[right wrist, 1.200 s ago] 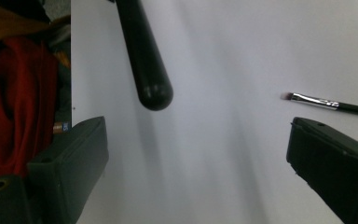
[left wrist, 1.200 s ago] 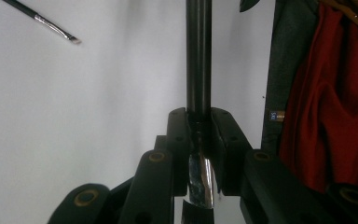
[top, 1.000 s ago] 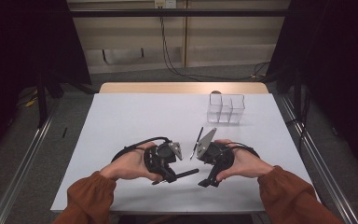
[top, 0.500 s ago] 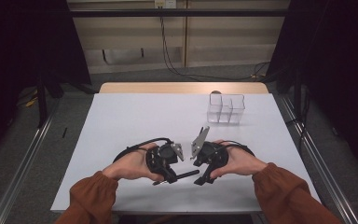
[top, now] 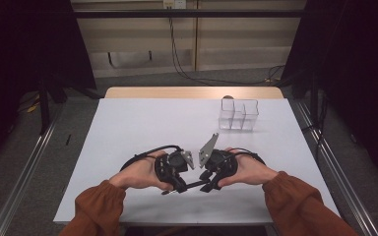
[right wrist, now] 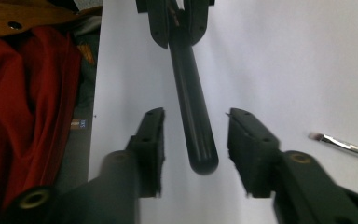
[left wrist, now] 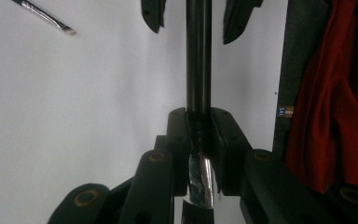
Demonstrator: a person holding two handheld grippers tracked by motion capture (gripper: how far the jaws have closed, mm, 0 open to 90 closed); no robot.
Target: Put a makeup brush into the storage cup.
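My left gripper (left wrist: 198,135) clamps a black brush handle (left wrist: 198,56) above the white worktop (top: 142,128). My right gripper's (right wrist: 193,149) jaws have just been closing around its free end without pressing yet, so a handover looks near.

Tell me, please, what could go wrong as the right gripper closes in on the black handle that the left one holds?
The right gripper, jaws just closing, has the black handle's rounded end between its pads without touching; it might slip off that tip. If the left gripper releases early, the brush could drop onto the table. The small brush lies nearby and could be knocked.
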